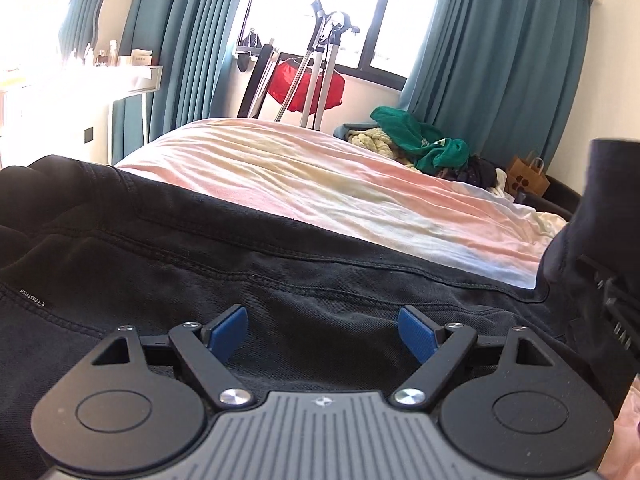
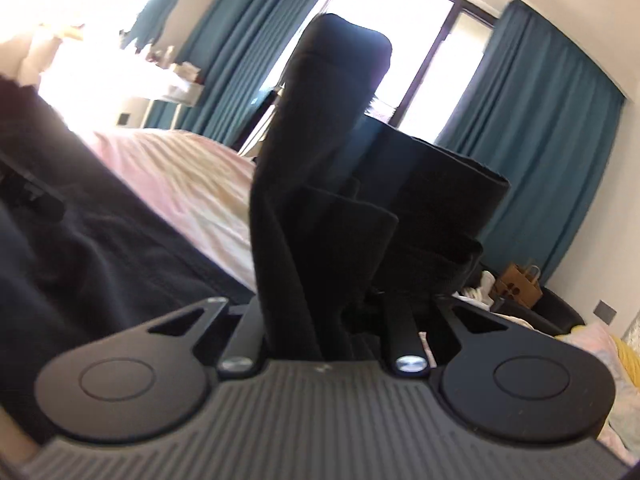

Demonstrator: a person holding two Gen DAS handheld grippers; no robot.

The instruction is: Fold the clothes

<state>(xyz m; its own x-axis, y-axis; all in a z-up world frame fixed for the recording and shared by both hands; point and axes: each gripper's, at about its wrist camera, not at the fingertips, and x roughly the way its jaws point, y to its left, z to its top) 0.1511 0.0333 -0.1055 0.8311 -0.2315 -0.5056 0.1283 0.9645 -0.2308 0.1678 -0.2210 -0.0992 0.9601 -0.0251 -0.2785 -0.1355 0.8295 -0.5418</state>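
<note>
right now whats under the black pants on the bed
The black pants lie on the pink striped sheet, which shows beyond their far edge. Whatever is directly beneath them is covered; the open left gripper hovers above.

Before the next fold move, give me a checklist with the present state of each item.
1. Right gripper clamped on the black garment: ok, fabric bunched between its fingers.
2. Left gripper free: ok, open, nothing between its blue pads.
3. Garment lies on the bed: ok.
4. Landing area flat: not ok, fabric ahead is creased.
5. Clothes pile clear of the fold: ok, it lies apart.
6. Grip depth: cannot tell.
</note>
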